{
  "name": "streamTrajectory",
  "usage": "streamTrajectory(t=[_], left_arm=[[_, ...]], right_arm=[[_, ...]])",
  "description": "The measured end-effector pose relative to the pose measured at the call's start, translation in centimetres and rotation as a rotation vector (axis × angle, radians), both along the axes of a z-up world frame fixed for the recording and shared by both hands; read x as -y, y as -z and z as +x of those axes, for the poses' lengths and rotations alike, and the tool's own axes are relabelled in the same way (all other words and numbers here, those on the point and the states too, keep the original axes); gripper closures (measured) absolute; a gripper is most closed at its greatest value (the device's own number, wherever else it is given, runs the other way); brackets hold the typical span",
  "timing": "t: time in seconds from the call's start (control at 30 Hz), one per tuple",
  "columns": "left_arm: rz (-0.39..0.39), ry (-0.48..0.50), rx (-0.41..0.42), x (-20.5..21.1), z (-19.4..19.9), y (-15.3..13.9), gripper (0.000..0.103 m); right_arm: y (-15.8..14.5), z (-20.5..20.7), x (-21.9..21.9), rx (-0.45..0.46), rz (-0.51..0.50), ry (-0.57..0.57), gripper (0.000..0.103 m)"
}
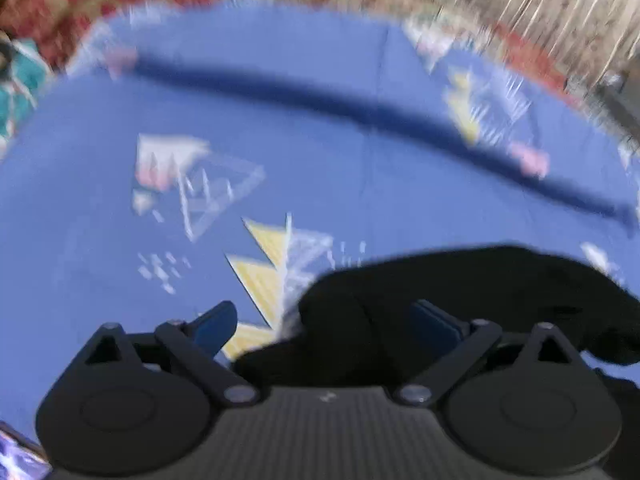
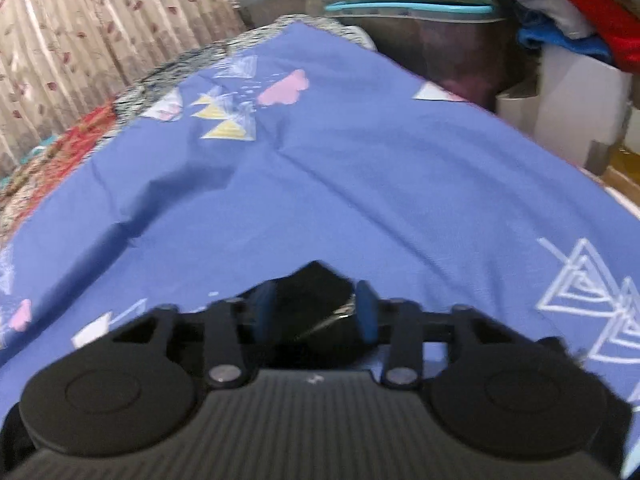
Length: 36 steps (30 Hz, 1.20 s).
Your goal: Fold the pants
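At the bottom of the left wrist view, the left gripper (image 1: 324, 324) has its jaws spread wide over the black fabric pants (image 1: 480, 292), not pinching. The right gripper (image 2: 316, 312) stands part-open with the dark cloth between its blue pads (image 2: 366, 312). Beyond spreads a blue patterned bedsheet (image 2: 340, 168), with a beige floral curtain (image 2: 100, 32) at upper left.
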<state>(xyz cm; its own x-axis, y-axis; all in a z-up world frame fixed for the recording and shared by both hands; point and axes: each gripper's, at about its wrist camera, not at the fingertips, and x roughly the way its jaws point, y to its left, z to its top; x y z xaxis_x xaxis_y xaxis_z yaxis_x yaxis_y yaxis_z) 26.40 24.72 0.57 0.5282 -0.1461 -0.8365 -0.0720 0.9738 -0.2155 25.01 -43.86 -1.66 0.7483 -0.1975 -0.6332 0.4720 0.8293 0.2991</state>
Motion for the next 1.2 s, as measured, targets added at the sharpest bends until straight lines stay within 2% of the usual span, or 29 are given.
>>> streamTrajectory(t=[0.07,0.13,0.17,0.23,0.3,0.4,0.47,0.5,0.57,0.63,0.7,0.77,0.83,0.9,0.93,0.97,1.0,1.1,1.2], left_arm=[[0.012,-0.009,-0.063,0.6,0.9,2.1,0.025],[0.066,-0.008,-0.024,1.7,0.6,2.4,0.038],[0.076,0.017,-0.007,2.3,0.4,2.2,0.05],[0.079,0.055,0.005,3.3,0.2,1.8,0.059],[0.092,0.088,0.009,4.4,0.2,1.5,0.067],[0.148,0.107,0.02,5.5,0.1,1.3,0.082],[0.179,0.109,0.023,6.0,-0.1,1.3,0.085],[0.194,0.109,0.025,6.2,0.0,1.0,0.086],[0.231,0.111,0.044,6.4,-0.3,0.4,0.087],[0.271,0.114,0.081,6.7,-0.5,-0.3,0.087],[0.295,0.108,0.129,6.9,-0.8,-1.2,0.088],[0.3,0.09,0.168,6.8,-1.1,-2.1,0.089],[0.287,0.061,0.2,6.5,-1.3,-2.8,0.089],[0.261,0.025,0.231,6.1,-1.9,-3.5,0.09],[0.246,0.009,0.244,5.8,-2.3,-3.8,0.09],[0.233,-0.005,0.256,5.4,-2.8,-4.0,0.09],[0.222,-0.019,0.266,5.0,-3.2,-4.2,0.09],[0.21,-0.041,0.278,4.1,-3.8,-4.6,0.09],[0.221,-0.05,0.279,3.8,-3.2,-5.2,0.091]], right_arm=[[0.0,-1.1,1.8,-0.022,-0.023,0.077,0.055],[-0.4,-2.2,3.6,-0.027,-0.037,0.148,0.054],[-0.7,-2.4,4.1,-0.015,-0.039,0.144,0.054],[-1.5,-1.7,4.2,-0.005,-0.052,0.094,0.054],[-2.1,0.1,3.3,-0.005,-0.056,-0.001,0.054],[-1.4,4.3,1.0,-0.07,-0.087,-0.147,0.054],[0.3,7.4,0.0,-0.15,-0.082,-0.193,0.054],[1.4,8.9,0.0,-0.189,-0.032,-0.185,0.054],[3.2,10.7,0.6,-0.204,0.125,-0.125,0.054],[5.0,12.4,1.4,-0.219,0.294,-0.064,0.047],[5.5,13.9,1.5,-0.218,0.31,-0.019,0.029],[5.5,15.5,1.1,-0.244,0.286,0.01,0.028],[5.5,16.7,-0.4,-0.293,0.212,0.03,0.032],[5.6,17.6,-2.1,-0.351,0.053,0.009,0.054],[5.6,17.6,-2.7,-0.357,-0.002,-0.001,0.061],[5.6,17.4,-2.8,-0.342,-0.033,-0.016,0.095],[5.6,17.1,-2.3,-0.326,-0.021,-0.037,0.099],[5.6,15.6,-0.5,-0.261,0.054,-0.026,0.099],[3.3,14.8,1.8,-0.105,0.153,0.032,0.099]])
